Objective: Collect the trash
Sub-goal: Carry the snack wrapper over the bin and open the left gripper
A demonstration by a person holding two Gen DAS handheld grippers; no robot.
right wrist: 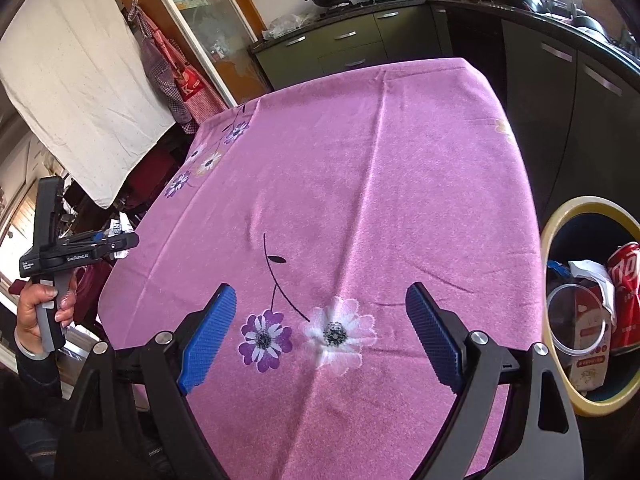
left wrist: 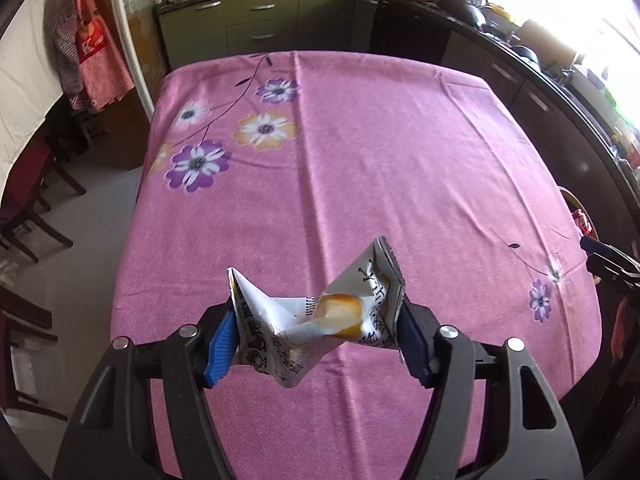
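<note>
One crumpled snack wrapper [left wrist: 320, 320], white with black print and a picture of a bun, hangs clear of the pink flowered tablecloth [left wrist: 360, 152], clamped between the blue pads of the left gripper [left wrist: 316, 344], which a person's hand [right wrist: 44, 312] holds at the table's left edge. No other litter shows on the cloth. At the table's right side stands a yellow-rimmed bin [right wrist: 560, 224], already holding a red drink can [right wrist: 626, 300], a printed carton and some white paper. The right gripper [right wrist: 320, 336] hovers over the cloth's near flowers, its jaws wide apart with nothing between them. Judged from this, the wrapper is picked up and the carry is in hand; the next move calls for taking it across the table to above the bin's mouth and only then parting the pads.
</note>
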